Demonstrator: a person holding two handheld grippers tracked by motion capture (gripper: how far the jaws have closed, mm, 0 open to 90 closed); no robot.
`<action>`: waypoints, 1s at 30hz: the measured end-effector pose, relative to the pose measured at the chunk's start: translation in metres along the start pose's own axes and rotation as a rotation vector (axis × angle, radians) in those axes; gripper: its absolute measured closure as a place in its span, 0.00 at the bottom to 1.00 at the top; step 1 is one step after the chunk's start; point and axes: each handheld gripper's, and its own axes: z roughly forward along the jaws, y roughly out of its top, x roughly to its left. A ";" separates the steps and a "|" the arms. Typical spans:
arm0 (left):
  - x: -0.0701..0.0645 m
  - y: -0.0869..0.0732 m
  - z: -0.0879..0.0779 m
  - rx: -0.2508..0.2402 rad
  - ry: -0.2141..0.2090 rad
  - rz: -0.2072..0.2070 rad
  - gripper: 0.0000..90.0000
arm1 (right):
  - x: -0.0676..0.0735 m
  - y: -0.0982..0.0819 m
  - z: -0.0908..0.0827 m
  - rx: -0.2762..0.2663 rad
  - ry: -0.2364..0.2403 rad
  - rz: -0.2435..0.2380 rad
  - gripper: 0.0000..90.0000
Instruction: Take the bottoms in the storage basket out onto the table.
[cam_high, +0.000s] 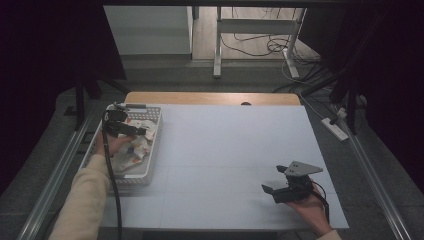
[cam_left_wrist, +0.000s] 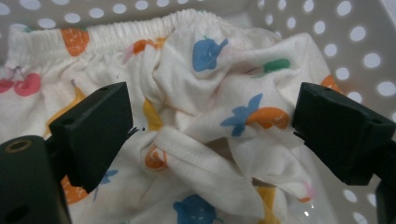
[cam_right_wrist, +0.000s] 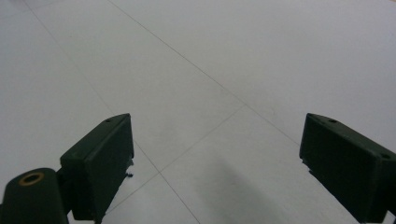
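I hold the left gripper (cam_left_wrist: 210, 135) wide open, fruit-print garment (cam_left_wrist: 205, 116) between its fingers (cam_left_wrist: 93, 130), ungrasped inside basket (cam_high: 152, 150). Right gripper (cam_high: 280, 187) open, empty; extraction remains.

Lab: curtained rig frame (cam_high: 60, 165), floor cables (cam_high: 260, 47).

left gripper (cam_high: 131, 131) is over the white perforated basket (cam_high: 152, 150) at the table's (cam_high: 235, 145) left edge — right above the crumpled printed cloth (cam_high: 131, 152) inside. right gripper (cam_high: 276, 186) sits low at the near right, jaws spread, well apart from the basket — bare white surface between them.
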 end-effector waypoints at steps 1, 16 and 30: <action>0.000 0.000 0.001 0.006 -0.001 0.000 0.12 | 0.000 0.000 0.000 0.000 0.000 0.000 0.11; -0.003 0.003 0.017 0.084 0.031 0.019 0.07 | -0.001 0.000 -0.001 -0.010 -0.011 0.010 0.11; 0.007 -0.002 0.029 0.151 0.028 -0.016 0.06 | -0.001 0.000 0.000 -0.002 -0.007 0.004 0.11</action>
